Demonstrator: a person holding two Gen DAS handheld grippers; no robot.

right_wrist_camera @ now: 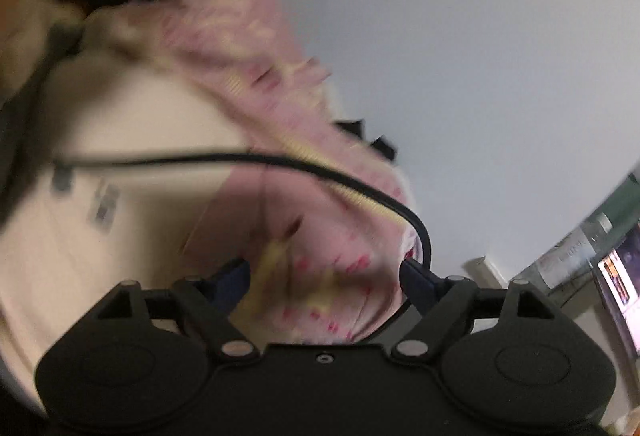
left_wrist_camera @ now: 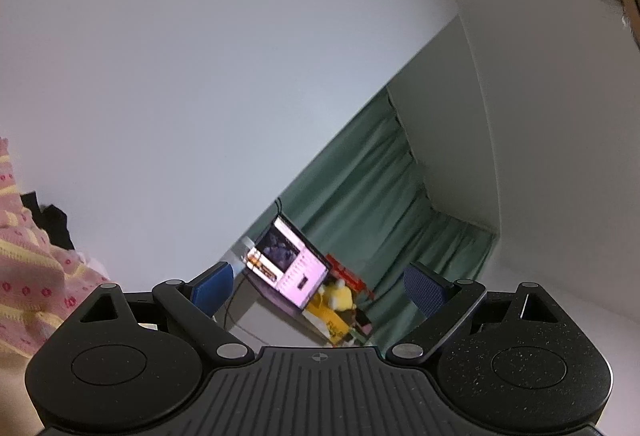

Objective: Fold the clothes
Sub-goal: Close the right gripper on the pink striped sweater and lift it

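Only the left wrist view shows the lit laptop screen [left_wrist_camera: 289, 263] clearly, with a yellow plush toy [left_wrist_camera: 339, 296] and green curtain [left_wrist_camera: 384, 203] behind; the left gripper [left_wrist_camera: 319, 286] is spread wide on nothing. The pink knitted garment with yellow stripes [left_wrist_camera: 28, 260] lies far left of it. In the blurred right wrist view, the right gripper [right_wrist_camera: 326, 274] has its fingers apart, with the garment [right_wrist_camera: 316, 276] between them and a black cable [right_wrist_camera: 240, 157] crossing above.

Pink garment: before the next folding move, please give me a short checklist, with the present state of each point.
1. Left gripper open and empty: ok.
2. Right gripper open: ok.
3. Pink garment between the right fingers: ok, not clamped yet.
4. Black cable clear of the garment: not ok, it crosses in front.
5. Left gripper aimed at the garment: not ok, it faces the laptop.
6. Garment lying flat: cannot tell, blurred.
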